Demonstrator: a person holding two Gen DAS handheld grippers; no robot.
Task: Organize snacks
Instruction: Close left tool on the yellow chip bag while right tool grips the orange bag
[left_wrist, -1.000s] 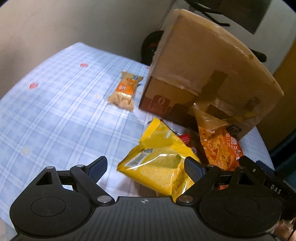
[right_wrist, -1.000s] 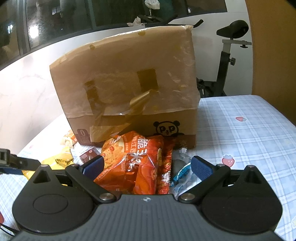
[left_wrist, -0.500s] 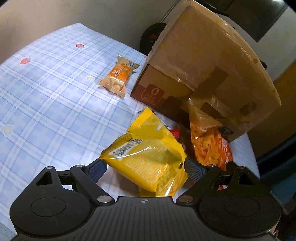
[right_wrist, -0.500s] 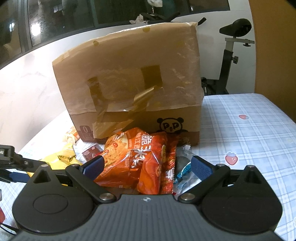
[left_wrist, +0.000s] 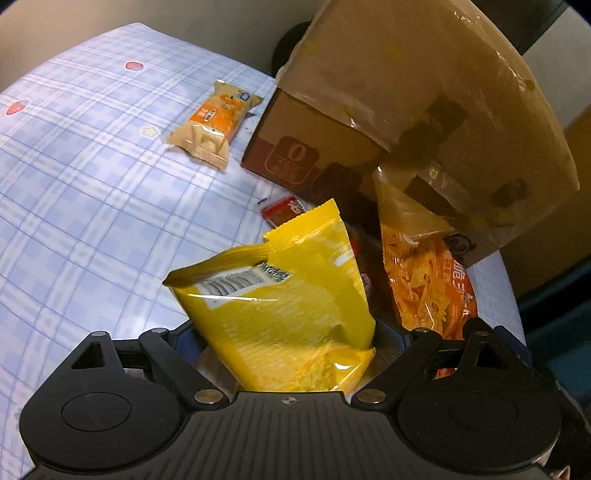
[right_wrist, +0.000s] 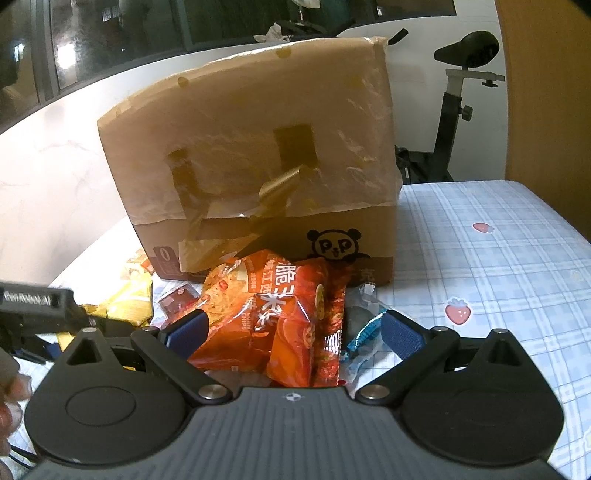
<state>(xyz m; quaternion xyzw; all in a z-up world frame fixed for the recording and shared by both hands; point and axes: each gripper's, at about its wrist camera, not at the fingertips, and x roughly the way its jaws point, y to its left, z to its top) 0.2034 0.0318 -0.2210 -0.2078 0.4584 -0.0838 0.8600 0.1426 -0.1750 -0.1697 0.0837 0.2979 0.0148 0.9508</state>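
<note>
Blue-wrapped snack (right_wrist: 364, 328) beside orange bag (right_wrist: 273, 314), right wrist only

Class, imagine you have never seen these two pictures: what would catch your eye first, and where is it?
Likely the bright yellow snack bag between the left gripper fingers, low in the left view. Next, the big taped cardboard box behind the snacks, then the red-orange chip bag between the open right gripper fingers.
</note>
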